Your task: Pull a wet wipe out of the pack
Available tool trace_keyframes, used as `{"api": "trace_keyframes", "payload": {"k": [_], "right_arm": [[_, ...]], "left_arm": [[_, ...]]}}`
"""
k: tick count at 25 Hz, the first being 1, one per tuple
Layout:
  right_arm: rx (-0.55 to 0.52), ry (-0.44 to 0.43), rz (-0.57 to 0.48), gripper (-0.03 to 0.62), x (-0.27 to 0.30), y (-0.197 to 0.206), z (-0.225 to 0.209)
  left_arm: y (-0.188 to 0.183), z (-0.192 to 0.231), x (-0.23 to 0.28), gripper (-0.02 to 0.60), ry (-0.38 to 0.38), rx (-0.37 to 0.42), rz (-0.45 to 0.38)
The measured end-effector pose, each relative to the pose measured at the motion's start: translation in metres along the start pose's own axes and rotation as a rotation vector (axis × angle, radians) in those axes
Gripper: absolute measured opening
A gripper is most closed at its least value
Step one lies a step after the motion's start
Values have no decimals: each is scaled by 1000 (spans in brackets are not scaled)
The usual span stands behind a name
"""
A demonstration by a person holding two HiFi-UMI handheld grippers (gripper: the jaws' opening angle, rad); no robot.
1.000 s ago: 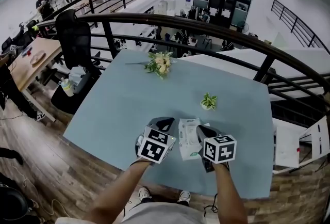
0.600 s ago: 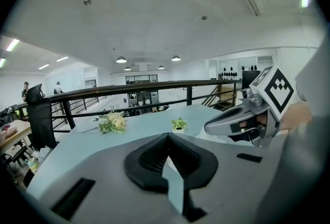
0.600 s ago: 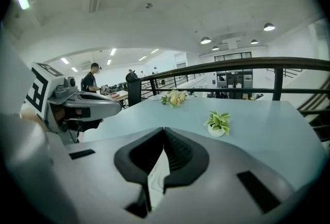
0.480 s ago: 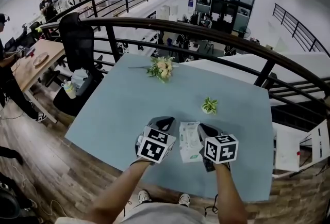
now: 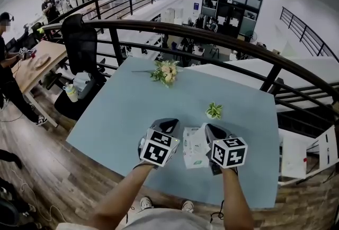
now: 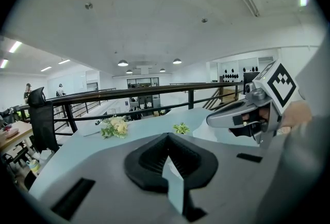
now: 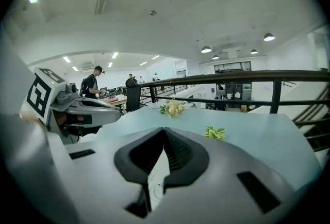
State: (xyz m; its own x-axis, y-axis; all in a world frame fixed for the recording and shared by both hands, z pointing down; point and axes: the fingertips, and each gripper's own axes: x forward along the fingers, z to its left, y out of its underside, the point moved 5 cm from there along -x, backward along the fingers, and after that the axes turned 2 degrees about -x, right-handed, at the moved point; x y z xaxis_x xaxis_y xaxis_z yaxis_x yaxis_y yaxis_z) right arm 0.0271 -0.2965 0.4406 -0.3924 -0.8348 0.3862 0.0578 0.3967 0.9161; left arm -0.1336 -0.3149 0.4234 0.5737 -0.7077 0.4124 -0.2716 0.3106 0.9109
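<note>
My right claw [image 5: 207,128] pinched white wet wipe sheet [image 5: 200,134] above white-green soft pack [image 5: 194,157], near side of pale blue table [image 5: 127,112]. Left claw [image 5: 170,124] clenched empty, left of pack. Feared unpinned pack lifting with sheet.

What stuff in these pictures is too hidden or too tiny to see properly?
- Print on the pack: head view, too small to read.
- The pack's opening: head view, covered by the wipe and the right gripper.
- Flowers: all views, too small to tell what kind or whether they are real.
- Little plant: head view, too small to tell whether it has a pot.
</note>
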Motion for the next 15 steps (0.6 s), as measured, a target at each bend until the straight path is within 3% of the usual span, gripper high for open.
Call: {"api": "trace_keyframes", "payload": {"k": [15], "right_arm": [[-25,32,-73,8,-11,-24,-3]], "left_arm": [[-5,11,-4,-6,-29,-10,-25]]}}
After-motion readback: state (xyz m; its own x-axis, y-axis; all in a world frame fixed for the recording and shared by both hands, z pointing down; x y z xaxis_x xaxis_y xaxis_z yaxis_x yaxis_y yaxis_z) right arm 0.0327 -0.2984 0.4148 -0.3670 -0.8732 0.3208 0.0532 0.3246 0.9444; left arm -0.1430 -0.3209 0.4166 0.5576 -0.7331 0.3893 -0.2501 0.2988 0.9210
